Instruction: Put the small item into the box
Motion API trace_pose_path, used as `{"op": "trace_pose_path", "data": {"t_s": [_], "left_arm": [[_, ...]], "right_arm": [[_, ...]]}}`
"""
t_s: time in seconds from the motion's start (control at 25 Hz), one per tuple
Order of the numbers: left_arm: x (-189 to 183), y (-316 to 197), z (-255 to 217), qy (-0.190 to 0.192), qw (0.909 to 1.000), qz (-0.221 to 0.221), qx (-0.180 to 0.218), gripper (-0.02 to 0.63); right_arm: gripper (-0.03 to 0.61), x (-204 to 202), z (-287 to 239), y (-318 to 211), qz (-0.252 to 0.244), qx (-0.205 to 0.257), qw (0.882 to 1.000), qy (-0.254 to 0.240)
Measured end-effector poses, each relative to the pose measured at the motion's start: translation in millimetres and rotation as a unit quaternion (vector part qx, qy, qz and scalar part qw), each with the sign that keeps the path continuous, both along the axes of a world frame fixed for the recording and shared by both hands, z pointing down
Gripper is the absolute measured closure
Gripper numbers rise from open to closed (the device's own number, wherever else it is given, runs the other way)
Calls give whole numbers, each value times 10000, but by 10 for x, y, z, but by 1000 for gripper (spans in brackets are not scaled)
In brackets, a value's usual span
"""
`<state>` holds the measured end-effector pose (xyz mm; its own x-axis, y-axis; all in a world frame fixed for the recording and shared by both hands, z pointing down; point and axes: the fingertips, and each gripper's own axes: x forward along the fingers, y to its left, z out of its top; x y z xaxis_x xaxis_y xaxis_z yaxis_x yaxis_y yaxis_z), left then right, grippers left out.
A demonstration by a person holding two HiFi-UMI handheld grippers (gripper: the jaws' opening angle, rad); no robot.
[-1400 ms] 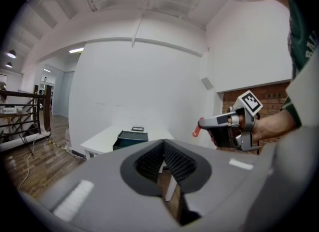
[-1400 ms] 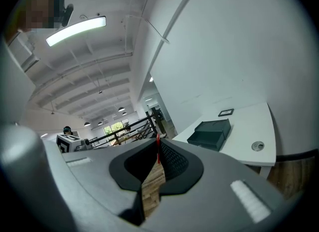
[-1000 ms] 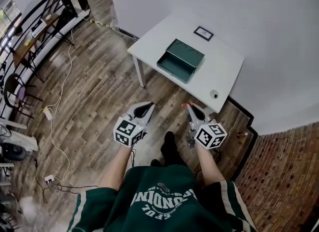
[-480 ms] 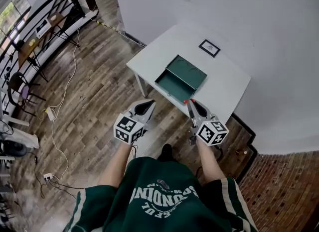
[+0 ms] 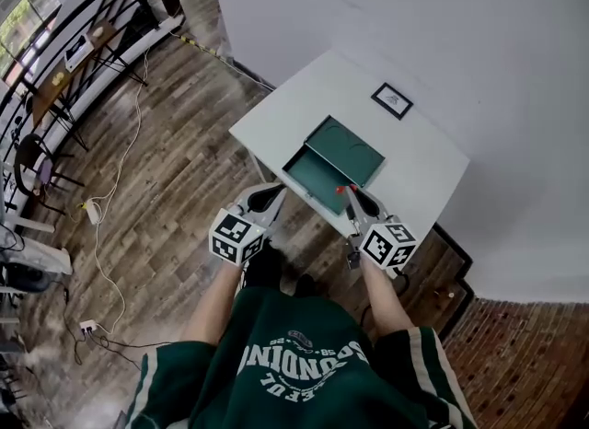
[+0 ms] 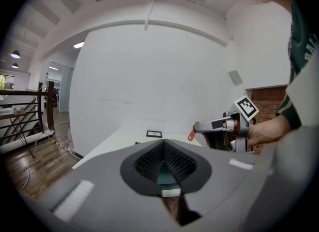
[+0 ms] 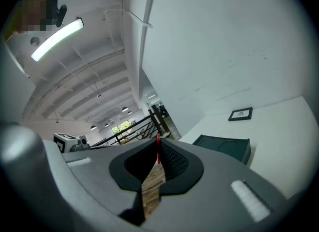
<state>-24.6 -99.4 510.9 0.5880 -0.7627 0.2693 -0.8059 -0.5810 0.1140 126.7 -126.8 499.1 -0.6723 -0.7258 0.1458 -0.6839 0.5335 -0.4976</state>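
An open dark green box (image 5: pixel 329 165) lies on the white table (image 5: pixel 276 123), its lid tilted back; it also shows in the right gripper view (image 7: pixel 222 147). My left gripper (image 5: pixel 275 189) hangs shut and empty over the table's near edge, left of the box. My right gripper (image 5: pixel 344 191), with a red tab at its tip, is shut and empty over the box's near right corner. In their own views, the left gripper's (image 6: pixel 161 143) and right gripper's (image 7: pixel 158 144) jaws meet at the tips. No small item shows in any view.
A small black-framed picture (image 5: pixel 391 100) lies flat on the table behind the box, close to the white wall. A white cable (image 5: pixel 110 188) runs over the wooden floor on the left, near a black railing (image 5: pixel 64 40). Brick flooring (image 5: pixel 515 363) lies to the right.
The person has stepped up to the table, bringing both grippers over its near edge. The small round thing seen earlier on the table's near right corner is now out of sight.
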Motion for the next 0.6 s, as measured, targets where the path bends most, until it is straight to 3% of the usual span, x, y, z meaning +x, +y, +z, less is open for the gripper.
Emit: {"op": "trace_pose_path", "data": {"t_s": [0.4,0.6], "left_arm": [[-45,-885,237,1,9969,770,-130,561],[-46,-1301,389,7,9900,1382,-292,561]], "right_arm": [[561,-301,300,-621,373,-278,9986,243],[561,-434,453,-905,780,-504,9950,358]]}}
